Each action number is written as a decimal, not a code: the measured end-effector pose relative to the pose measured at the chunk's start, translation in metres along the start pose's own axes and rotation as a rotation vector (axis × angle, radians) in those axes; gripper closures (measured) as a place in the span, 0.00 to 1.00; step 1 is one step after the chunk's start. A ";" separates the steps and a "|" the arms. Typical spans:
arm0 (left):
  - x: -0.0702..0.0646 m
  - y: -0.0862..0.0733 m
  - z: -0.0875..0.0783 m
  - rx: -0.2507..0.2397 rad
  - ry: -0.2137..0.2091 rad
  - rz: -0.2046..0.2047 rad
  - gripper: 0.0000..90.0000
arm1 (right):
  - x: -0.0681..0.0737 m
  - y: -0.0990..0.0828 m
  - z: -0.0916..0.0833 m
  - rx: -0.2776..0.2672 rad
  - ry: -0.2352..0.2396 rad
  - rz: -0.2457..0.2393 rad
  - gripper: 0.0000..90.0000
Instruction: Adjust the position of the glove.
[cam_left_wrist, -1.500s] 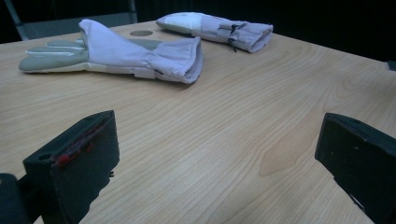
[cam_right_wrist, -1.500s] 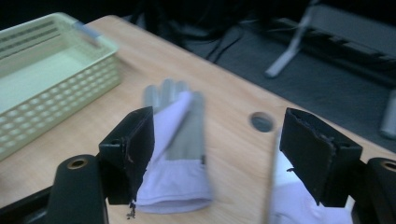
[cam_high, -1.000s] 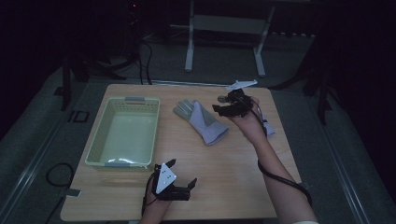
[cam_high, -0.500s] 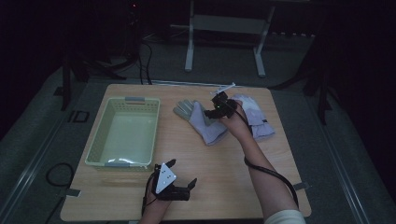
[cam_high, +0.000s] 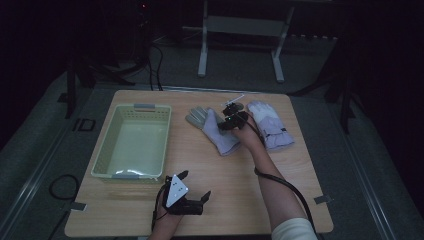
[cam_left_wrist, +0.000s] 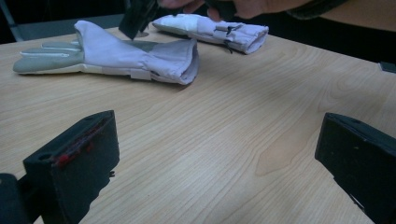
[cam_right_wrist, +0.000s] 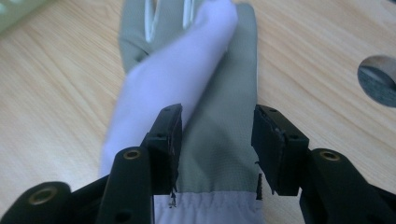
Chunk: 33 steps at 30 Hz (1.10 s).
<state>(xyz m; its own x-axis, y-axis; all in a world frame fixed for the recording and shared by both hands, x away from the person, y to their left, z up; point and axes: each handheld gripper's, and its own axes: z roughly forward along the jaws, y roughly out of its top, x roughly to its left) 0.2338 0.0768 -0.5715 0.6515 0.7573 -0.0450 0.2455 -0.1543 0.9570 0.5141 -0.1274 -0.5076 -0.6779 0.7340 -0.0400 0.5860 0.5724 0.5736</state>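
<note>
Nearest, the left gripper (cam_high: 192, 196) rests idle on the table (cam_high: 235, 200) by the basket (cam_high: 132, 145), jaws spread wide on nothing. Farther off, the right gripper (cam_right_wrist: 217, 140) is down over the left glove (cam_high: 212, 131), which lies flat mid-table beside the right glove (cam_high: 270, 127). The step looks like grasping it. The jaws have just been closing and stand half open astride the palm, not clearly pinching. Next: finish the squeeze, then lift, probably toward the basket.

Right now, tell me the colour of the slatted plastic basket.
Pale green basket, clearest in the high view.
</note>
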 end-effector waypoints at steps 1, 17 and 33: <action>0.000 0.000 0.000 0.000 0.002 0.003 0.00 | 0.000 -0.002 0.004 0.006 -0.006 -0.001 0.60; 0.001 0.000 0.000 0.000 0.001 -0.009 0.00 | 0.002 -0.011 0.026 0.076 -0.007 -0.103 0.80; 0.001 0.000 0.000 0.002 0.002 -0.015 0.00 | 0.012 0.000 -0.043 -0.165 -0.030 0.221 0.97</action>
<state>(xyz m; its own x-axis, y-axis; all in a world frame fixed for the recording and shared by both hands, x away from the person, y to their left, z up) 0.2349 0.0777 -0.5715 0.6463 0.7608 -0.0592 0.2566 -0.1437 0.9558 0.4868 -0.1348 -0.4730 -0.5266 0.8466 0.0780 0.6363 0.3316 0.6965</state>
